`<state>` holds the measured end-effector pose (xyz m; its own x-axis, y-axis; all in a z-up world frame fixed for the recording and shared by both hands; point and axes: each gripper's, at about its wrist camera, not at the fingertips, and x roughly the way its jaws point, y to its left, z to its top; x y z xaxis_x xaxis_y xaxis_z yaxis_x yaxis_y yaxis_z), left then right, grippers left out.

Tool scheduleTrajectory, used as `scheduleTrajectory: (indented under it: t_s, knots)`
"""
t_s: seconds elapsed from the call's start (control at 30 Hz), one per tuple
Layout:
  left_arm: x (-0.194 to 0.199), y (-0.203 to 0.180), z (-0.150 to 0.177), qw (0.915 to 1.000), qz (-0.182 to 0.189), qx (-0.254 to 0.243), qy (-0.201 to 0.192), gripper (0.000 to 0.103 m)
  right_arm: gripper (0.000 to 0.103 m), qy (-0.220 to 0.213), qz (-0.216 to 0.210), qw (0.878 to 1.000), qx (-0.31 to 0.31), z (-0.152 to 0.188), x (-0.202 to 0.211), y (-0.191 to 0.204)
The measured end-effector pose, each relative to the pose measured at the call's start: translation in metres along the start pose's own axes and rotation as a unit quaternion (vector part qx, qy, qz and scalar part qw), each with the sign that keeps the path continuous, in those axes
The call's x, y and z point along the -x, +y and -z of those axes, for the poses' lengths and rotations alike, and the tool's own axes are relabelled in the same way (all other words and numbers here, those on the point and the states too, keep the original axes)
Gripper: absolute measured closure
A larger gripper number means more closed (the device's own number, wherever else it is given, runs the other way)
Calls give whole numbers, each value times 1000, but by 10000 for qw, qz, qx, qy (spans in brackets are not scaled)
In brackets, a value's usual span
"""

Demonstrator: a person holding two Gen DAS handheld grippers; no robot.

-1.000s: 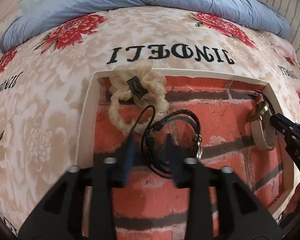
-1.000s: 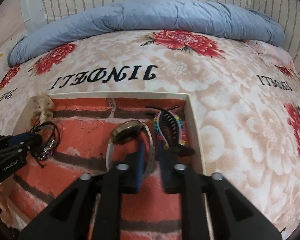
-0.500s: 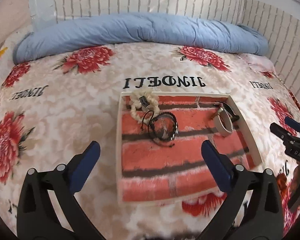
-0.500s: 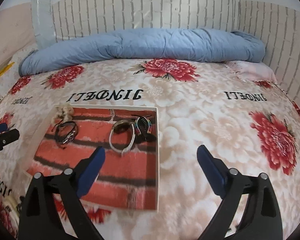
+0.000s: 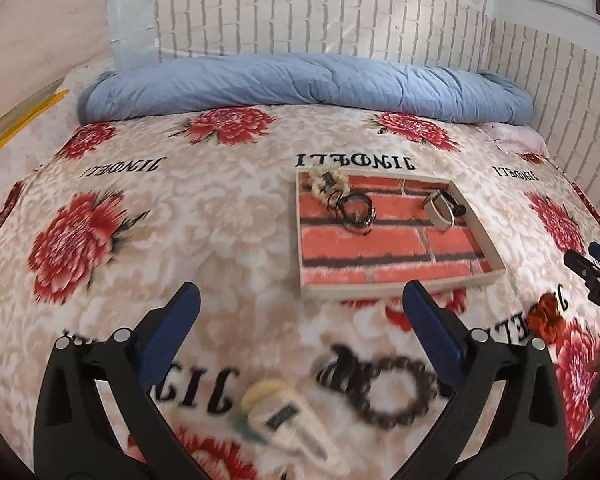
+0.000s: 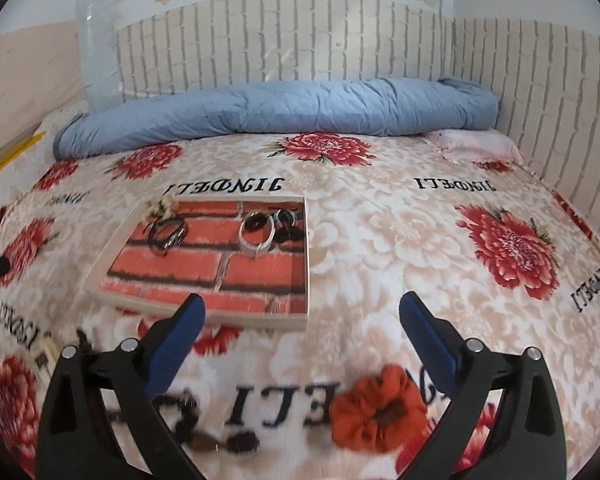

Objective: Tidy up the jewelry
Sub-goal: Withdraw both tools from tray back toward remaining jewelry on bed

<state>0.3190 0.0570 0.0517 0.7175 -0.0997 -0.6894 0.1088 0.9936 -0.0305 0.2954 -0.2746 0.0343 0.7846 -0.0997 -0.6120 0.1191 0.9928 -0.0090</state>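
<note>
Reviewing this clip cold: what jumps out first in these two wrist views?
The brick-patterned tray on the flowered bedspread draws the eye, with a cream scrunchie, black cords and a watch along its far side. Nearer, an orange scrunchie and a dark bead bracelet lie loose on the bedspread.

The bedspread point(image 5: 220, 208) carries a repeated black printed word, seen upside down, reading approximately "JINDELI"; one print lies just beyond the far edge of the tray point(image 5: 300, 240). In the left wrist view, the other tongs point(image 5: 596, 276) at the right edge bear white letters "DAS", cut off by the frame.
</note>
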Motion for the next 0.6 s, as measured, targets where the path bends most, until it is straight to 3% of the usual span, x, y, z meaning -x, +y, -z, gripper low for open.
scheduleTrajectory:
  t_s: [0.33, 0.47, 0.6]
  knots:
    - [34, 16, 44, 9996, 92, 100, 260, 5, 7, 8, -189, 9998, 32, 38, 45, 12]
    - [41, 20, 50, 9998, -141, 40, 112, 5, 7, -12, -101, 9999, 88, 46, 46, 18]
    - [29, 20, 55, 9998, -94, 142, 79, 5, 7, -76, -27, 9999, 125, 64, 32, 23]
